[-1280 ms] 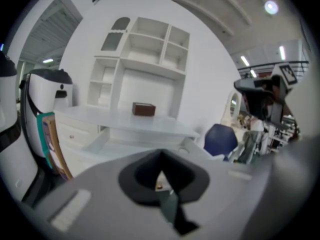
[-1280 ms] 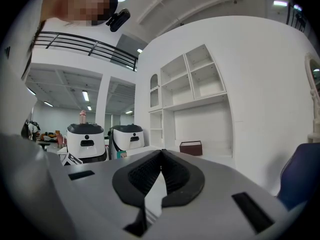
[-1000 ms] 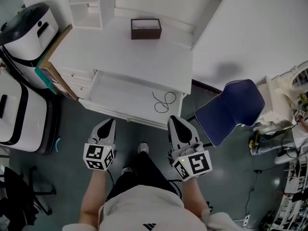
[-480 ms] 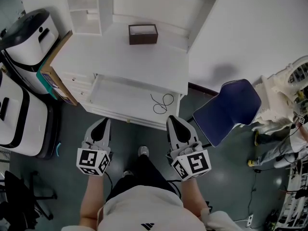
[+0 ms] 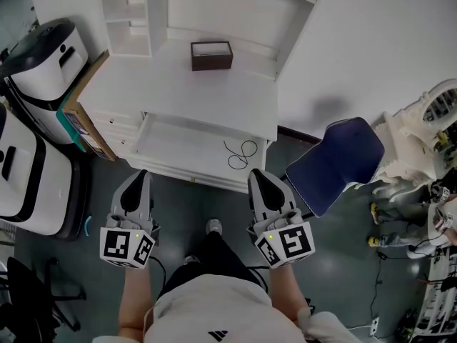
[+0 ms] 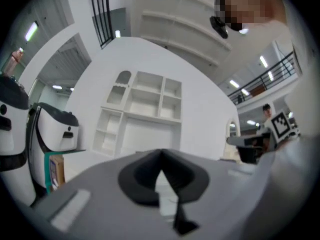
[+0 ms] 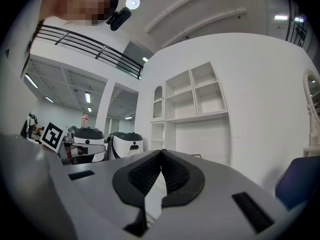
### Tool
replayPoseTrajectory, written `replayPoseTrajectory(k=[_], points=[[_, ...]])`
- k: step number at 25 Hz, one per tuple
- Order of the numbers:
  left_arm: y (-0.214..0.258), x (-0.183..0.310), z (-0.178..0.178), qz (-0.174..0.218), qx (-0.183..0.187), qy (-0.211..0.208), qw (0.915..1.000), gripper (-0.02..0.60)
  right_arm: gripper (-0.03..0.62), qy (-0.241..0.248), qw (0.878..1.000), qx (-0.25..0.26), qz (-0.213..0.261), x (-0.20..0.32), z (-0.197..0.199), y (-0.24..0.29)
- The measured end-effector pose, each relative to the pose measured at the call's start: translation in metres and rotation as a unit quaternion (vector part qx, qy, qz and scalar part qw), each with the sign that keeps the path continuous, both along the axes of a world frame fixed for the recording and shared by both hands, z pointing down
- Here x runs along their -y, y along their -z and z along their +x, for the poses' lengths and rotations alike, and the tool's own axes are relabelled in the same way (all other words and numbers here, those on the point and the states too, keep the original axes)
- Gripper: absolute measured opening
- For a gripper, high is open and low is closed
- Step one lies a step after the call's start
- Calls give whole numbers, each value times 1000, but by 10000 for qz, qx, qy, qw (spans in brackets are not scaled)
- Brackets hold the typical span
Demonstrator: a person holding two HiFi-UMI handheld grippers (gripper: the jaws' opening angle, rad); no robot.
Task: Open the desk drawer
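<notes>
Drawer of the white desk stands pulled out in the head view, its tray bare but for a thin black cable looped near its right end. A brown box sits on the desk top, below the white shelf unit. The left gripper and the right gripper are held side by side in front of the drawer's front edge, neither touching it. A blue chair stands to the right, and white machines to the left.

In the left gripper view, the left gripper has its jaws closed together, with nothing between them; the shelf unit rises ahead.

In the right gripper view, the right gripper is likewise closed and empty, facing the shelf unit.
</notes>
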State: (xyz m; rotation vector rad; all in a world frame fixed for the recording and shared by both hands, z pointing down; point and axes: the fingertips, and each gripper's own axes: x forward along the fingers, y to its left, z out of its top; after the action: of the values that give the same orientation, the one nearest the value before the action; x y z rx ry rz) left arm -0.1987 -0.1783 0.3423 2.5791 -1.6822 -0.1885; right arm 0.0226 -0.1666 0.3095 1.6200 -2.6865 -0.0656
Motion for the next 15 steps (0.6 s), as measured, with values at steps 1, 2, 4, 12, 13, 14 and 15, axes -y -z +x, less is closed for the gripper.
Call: replayPoseTrajectory(k=[1, 2, 4, 12, 13, 14, 15], points=[[5, -3, -2, 67, 24, 21, 10000, 5, -12, -13, 10000, 0, 25, -2, -1, 2], [11, -7, -4, 134, 52, 39, 9999, 5, -12, -27, 10000, 3, 52, -5, -2, 4], [20, -14, -7, 256, 106, 67, 9996, 5, -12, -60, 9999, 11, 112, -10, -3, 8], [46, -33, -19, 588, 155, 101, 9981, 5, -14, -258, 9991, 57, 343, -24, -5, 26], [49, -34, -19, 620, 150, 96, 9979, 6, -14, -281, 9990, 58, 356, -26, -5, 28], [51, -36, -20, 648, 145, 88, 9978, 5, -14, -301, 9989, 59, 364, -28, -5, 29], [52, -37, -21, 673, 142, 79, 9976, 6, -14, -317, 9988, 59, 370, -30, -5, 29]])
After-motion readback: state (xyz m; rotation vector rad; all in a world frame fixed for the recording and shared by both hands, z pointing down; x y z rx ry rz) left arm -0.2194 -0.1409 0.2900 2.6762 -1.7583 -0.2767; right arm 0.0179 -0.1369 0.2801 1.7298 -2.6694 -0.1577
